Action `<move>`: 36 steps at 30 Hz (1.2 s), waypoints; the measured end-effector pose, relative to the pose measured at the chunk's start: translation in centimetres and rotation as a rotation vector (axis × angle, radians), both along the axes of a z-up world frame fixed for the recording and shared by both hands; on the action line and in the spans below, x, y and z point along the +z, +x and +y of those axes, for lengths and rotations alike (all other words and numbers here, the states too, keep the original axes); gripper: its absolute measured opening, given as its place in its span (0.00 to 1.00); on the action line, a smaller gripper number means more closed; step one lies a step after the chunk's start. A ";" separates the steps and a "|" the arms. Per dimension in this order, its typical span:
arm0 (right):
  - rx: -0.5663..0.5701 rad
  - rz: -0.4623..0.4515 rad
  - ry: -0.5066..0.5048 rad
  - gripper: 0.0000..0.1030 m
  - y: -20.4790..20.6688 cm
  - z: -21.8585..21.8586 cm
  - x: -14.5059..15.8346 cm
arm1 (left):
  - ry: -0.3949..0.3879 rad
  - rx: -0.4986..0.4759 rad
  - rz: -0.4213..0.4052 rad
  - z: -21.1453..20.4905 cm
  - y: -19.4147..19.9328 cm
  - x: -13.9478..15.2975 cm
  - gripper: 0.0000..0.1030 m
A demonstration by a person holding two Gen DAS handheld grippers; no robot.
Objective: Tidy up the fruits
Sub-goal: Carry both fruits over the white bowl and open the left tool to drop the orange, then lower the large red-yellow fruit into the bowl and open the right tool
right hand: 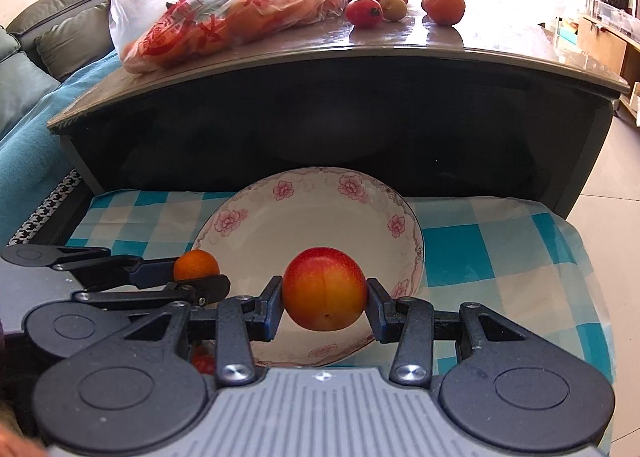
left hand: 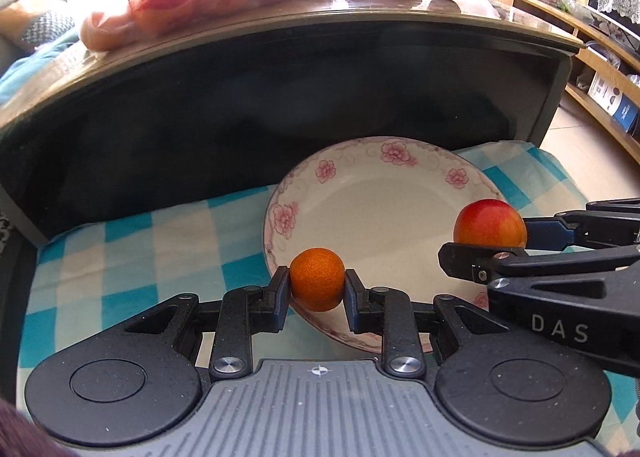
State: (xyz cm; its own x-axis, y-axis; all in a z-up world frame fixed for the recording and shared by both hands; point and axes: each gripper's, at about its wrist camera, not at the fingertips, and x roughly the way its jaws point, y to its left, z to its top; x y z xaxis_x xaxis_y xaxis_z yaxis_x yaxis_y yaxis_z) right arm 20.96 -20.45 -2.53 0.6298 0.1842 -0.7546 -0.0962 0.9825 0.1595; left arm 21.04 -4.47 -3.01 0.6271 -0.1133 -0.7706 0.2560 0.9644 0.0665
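— Where is the fruit?
— The left gripper (left hand: 317, 289) clamps a small orange (left hand: 317, 279) over the near rim of the floral plate (left hand: 372, 197); the right gripper (right hand: 325, 303) pinches a red-yellow plum (right hand: 325, 294) above the same plate.
— And beyond?
— More fruit (right hand: 444, 6) and a plastic bag (right hand: 224, 13) sit on the dark table (right hand: 360, 53) — plate on checked cloth (right hand: 480, 245).

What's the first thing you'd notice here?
Two fruits held over a flowery plate: the left tool pinches a small orange at its near rim, and the right tool grips a red-yellow peach. Behind, on the dark table, lie a bag of fruit and loose fruits.
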 end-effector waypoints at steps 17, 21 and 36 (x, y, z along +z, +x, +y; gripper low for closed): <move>0.001 -0.038 -0.016 0.44 0.3 0.1 -0.6 | 0.006 -0.005 -0.013 0.1 0.1 -0.1 0.40; -0.002 -0.049 -0.022 0.44 -0.1 0.1 -0.3 | 0.007 -0.004 -0.009 0.1 -0.2 0.1 0.42; -0.019 -0.096 -0.029 0.44 -2.9 0.2 3.1 | 0.026 -0.005 -0.048 -0.2 -2.7 3.1 0.47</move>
